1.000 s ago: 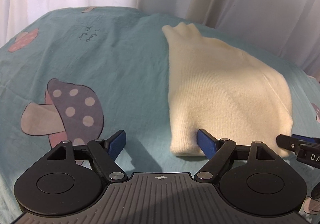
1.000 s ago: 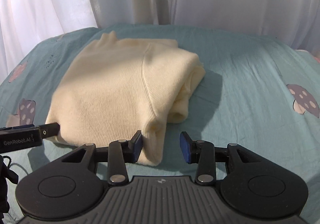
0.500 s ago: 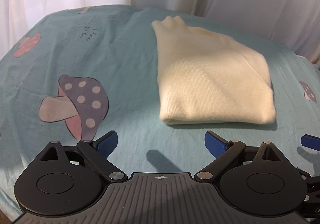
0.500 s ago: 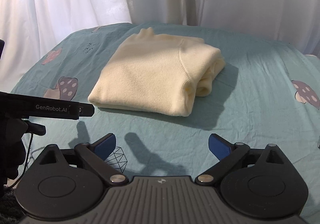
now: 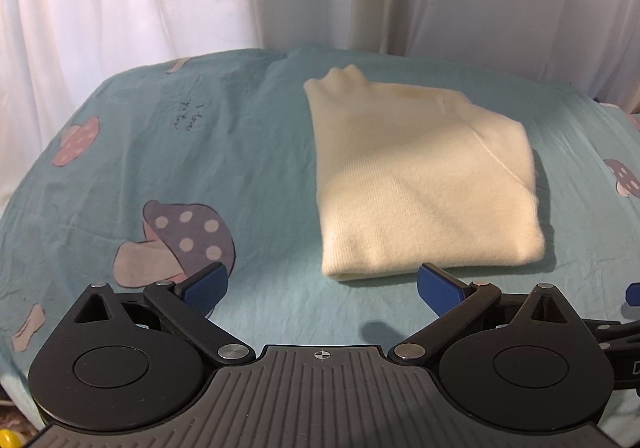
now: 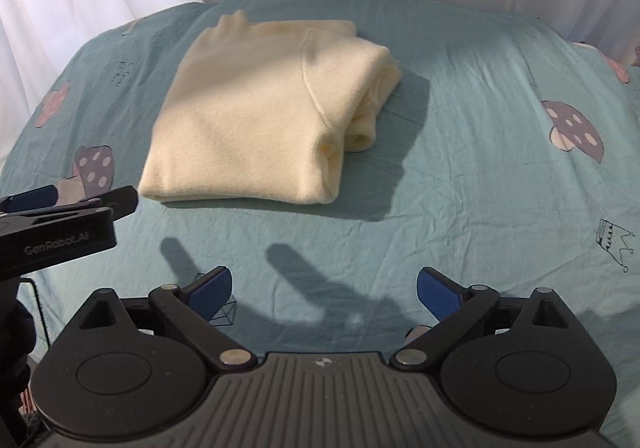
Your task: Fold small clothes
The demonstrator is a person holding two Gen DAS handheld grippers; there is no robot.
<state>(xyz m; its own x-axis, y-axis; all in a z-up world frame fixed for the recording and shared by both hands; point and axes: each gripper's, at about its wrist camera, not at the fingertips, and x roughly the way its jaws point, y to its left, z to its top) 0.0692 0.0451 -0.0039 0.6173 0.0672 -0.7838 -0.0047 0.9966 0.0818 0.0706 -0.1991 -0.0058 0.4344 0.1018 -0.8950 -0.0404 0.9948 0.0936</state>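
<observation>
The cream knitted sweater [image 5: 424, 184] lies folded into a compact rectangle on the bed sheet [image 5: 240, 168], its collar nub at twelve o'clock and its thick bundled side at three o'clock in the right wrist view, where the tucked layers show as rolls. That neat stack, resting free of both tools, suggests the fold is finished. The left claw [image 5: 322, 286] is opening its jaws to their widest with nothing between the blue pads, the sweater's near edge lying just beyond them toward one o'clock. The right claw [image 6: 324, 290] stands wide and empty too, hovering over bare sheet with the garment well ahead at eleven o'clock; the gap fits a release, not a grip. The surface is a teal sheet, lightly creased, printed with spotted mushrooms [image 5: 184, 236] and small doodles. White curtains [image 5: 160, 8] hang behind, and sunlight throws sharp shadows across sweater and sheet.
</observation>
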